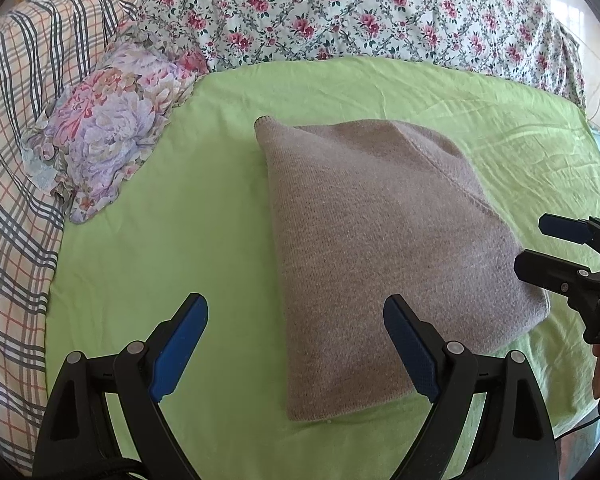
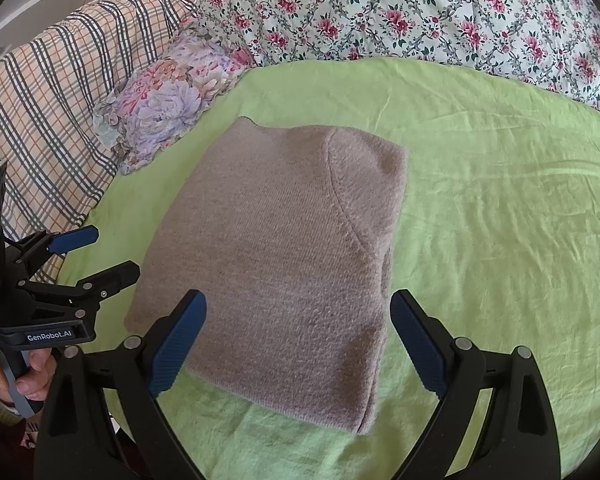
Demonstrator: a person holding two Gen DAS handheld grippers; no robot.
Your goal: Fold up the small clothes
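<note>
On the bed's green sheet (image 1: 180, 208) a folded taupe knit sweater (image 1: 380, 240) lies; left gripper (image 1: 296, 344) and right gripper (image 2: 298, 344) hover wide-jawed, empty. A careless pinch could drag layers, undoing the fold.

Legible text: "GenRobot.AI", white lettering on the black body of the left gripper (image 2: 94, 254), seen in the right wrist view. No other readable markings appear.
</note>
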